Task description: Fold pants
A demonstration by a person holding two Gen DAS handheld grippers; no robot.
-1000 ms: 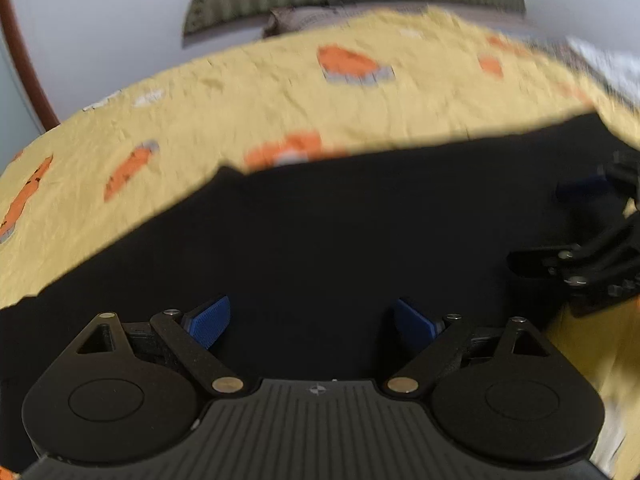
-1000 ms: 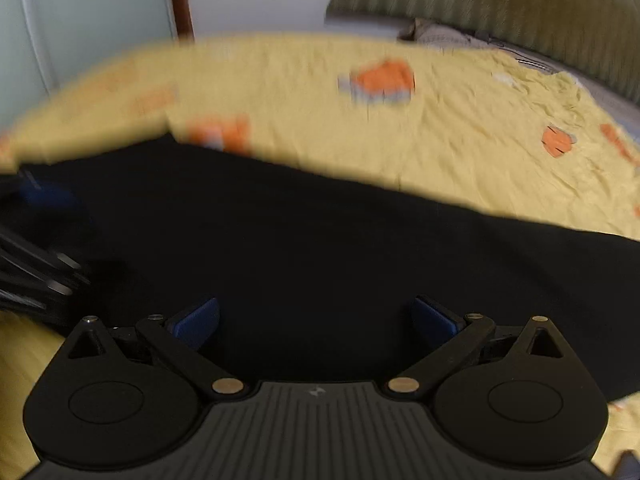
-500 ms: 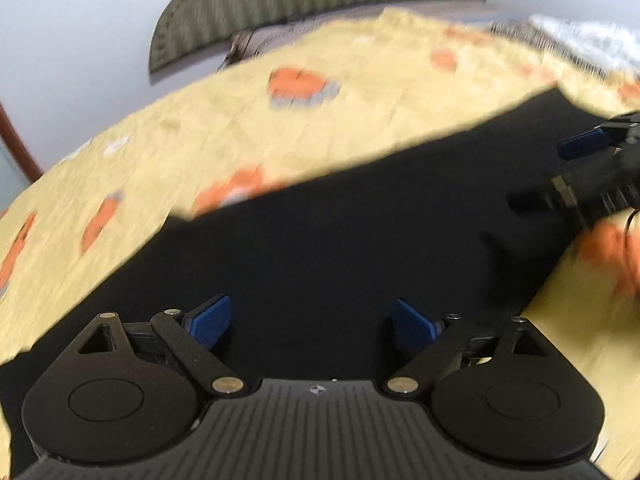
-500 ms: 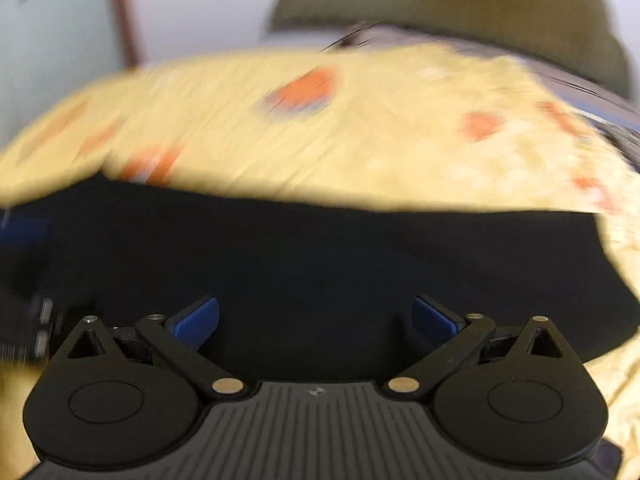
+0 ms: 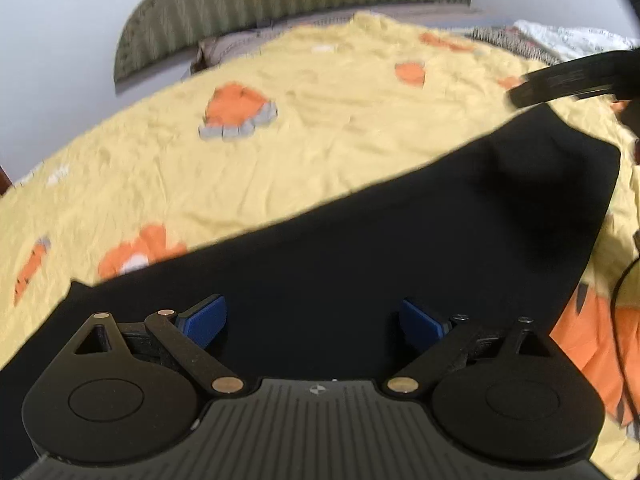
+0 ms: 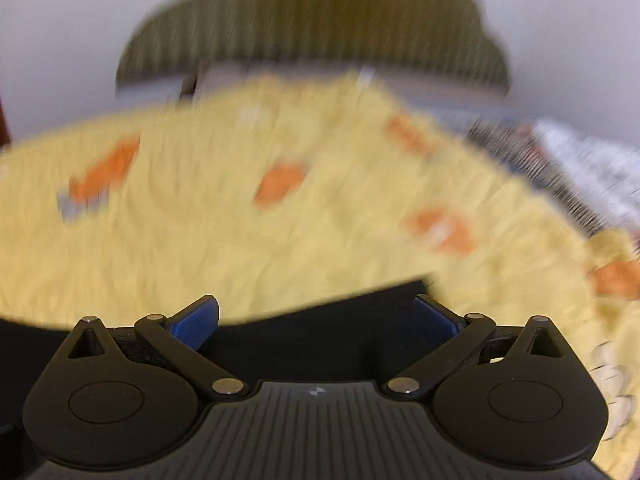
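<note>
The black pants (image 5: 400, 240) lie flat on a yellow bedsheet (image 5: 280, 160) with orange prints. My left gripper (image 5: 314, 320) is open and empty, hovering over the middle of the pants. In the left wrist view a blurred part of the right gripper's body (image 5: 572, 80) shows above the pants' far right end. In the right wrist view my right gripper (image 6: 316, 320) is open and empty, with only the pants' end (image 6: 320, 320) below its blue pads. That view is motion-blurred.
A striped green headboard (image 5: 280, 4) stands against a white wall at the far side of the bed. Patterned bedding (image 5: 560, 40) lies at the far right. A black cable (image 5: 624, 280) hangs at the right edge.
Both grippers have stayed open. The right gripper has lifted and swung right, so most of the pants left its view. The left view has turned, showing the pants' right end.
</note>
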